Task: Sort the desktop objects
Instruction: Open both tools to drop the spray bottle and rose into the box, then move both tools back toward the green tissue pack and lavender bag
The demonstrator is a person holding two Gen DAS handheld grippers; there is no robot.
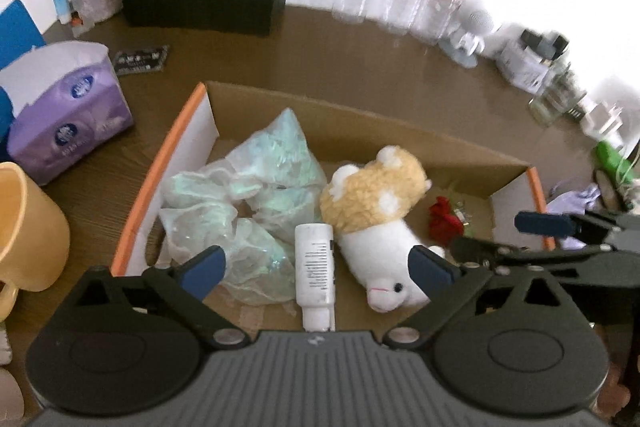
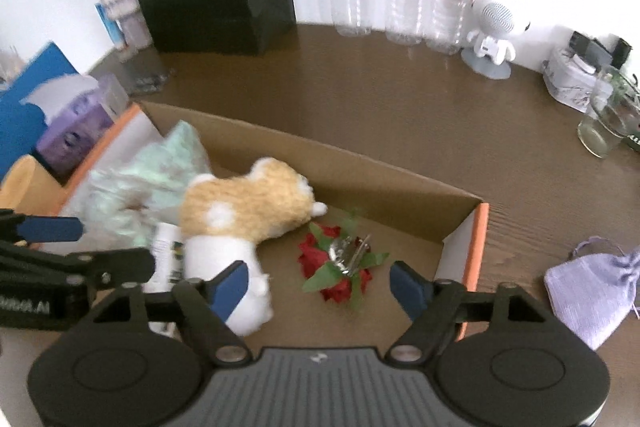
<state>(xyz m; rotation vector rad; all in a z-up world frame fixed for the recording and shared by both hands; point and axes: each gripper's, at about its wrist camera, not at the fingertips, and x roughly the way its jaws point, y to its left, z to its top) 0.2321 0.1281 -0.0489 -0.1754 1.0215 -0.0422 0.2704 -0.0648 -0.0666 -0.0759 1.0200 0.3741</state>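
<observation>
A cardboard box [image 1: 280, 115] on the counter [image 2: 400, 107] gathered, left to right, crumpled mint plastic bags [image 1: 248, 203], a white bottle [image 1: 315, 275], a plush lamb [image 1: 376, 223] and a red fabric flower [image 2: 340, 267], seemingly collected there as sorted; a lilac pouch [image 2: 588, 291] lay outside to the right. The left gripper [image 1: 316, 269] hovered over the bottle with fingers wide apart, holding nothing. The right gripper [image 2: 320, 287] hung over the flower likewise.

Left gripper [image 1: 316, 269], right gripper [image 2: 318, 285]: grey ribbed body, black round housings, black linkage arms, silver screws, blue finger pads [image 1: 204, 269].
</observation>
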